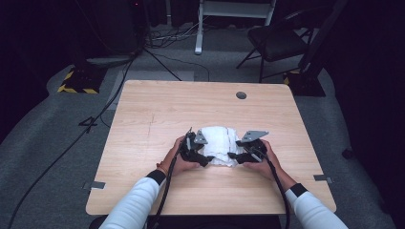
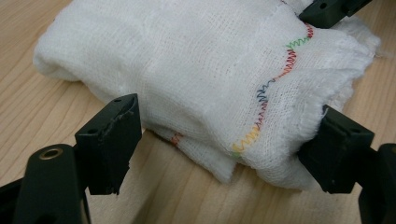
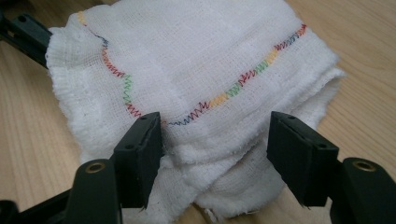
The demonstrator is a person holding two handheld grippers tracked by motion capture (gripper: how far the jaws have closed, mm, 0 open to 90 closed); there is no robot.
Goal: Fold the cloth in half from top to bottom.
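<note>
A white cloth [image 1: 218, 143], already folded small, is seen near the middle of the tabletop [image 1: 143, 119], flanked by left tongs [image 2: 219, 140] and right tongs [image 3: 215, 149], both spread wide, nothing gripped.

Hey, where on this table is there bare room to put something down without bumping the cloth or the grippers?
Bare wood runs along the far edge of the table beside the round hole, and down both side edges. The near middle is crowded: the white cloth lies there between the left gripper and right gripper.
</note>
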